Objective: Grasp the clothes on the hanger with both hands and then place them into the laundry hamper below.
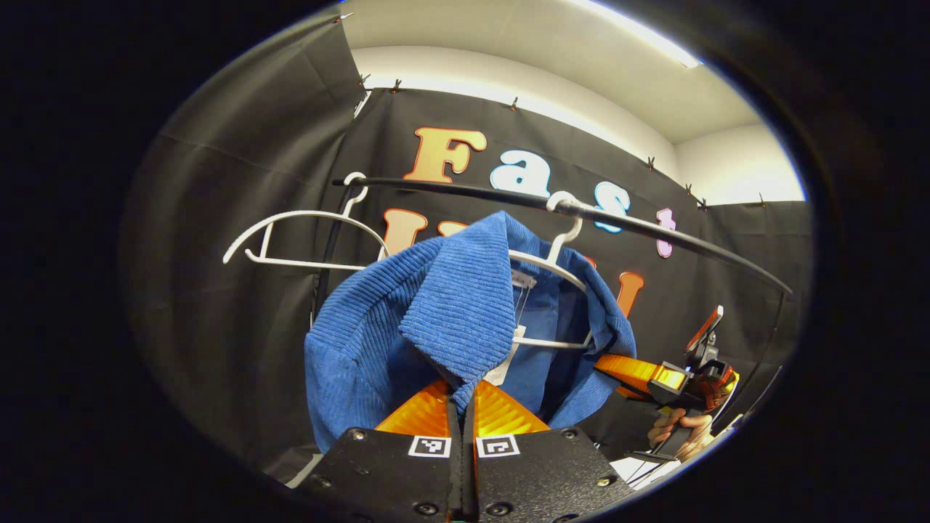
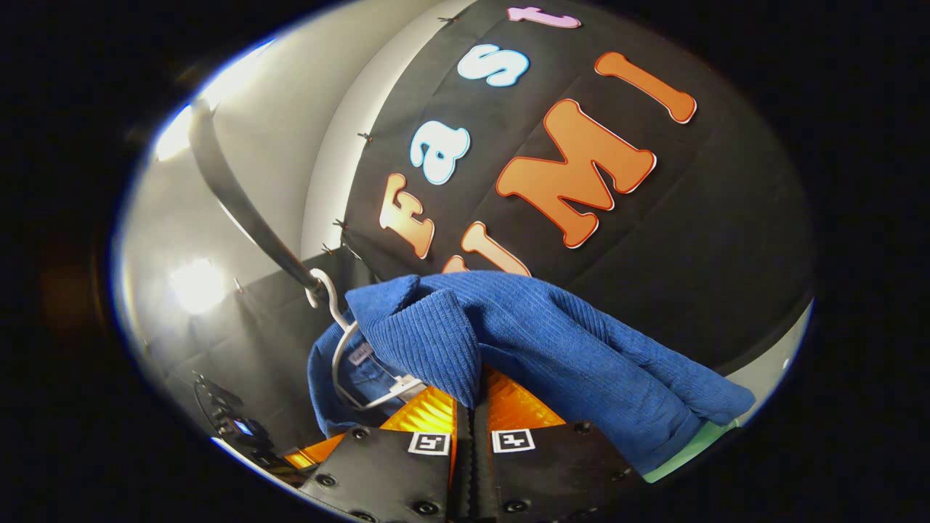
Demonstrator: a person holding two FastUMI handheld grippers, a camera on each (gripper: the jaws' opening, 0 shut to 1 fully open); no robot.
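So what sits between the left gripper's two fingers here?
A fold of the blue shirt, pinched by the left gripper, in the left gripper view.

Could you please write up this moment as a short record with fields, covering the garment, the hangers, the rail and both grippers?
garment: blue ribbed top, draped on a hanger
hanger in use: white hanger, hooked on the rail
spare hanger: empty white hanger, farther along the rail
rail: black rail
left gripper: shut on the top's fabric
right gripper: shut on the top's fabric
hamper: not placed yet; top is on its hanger
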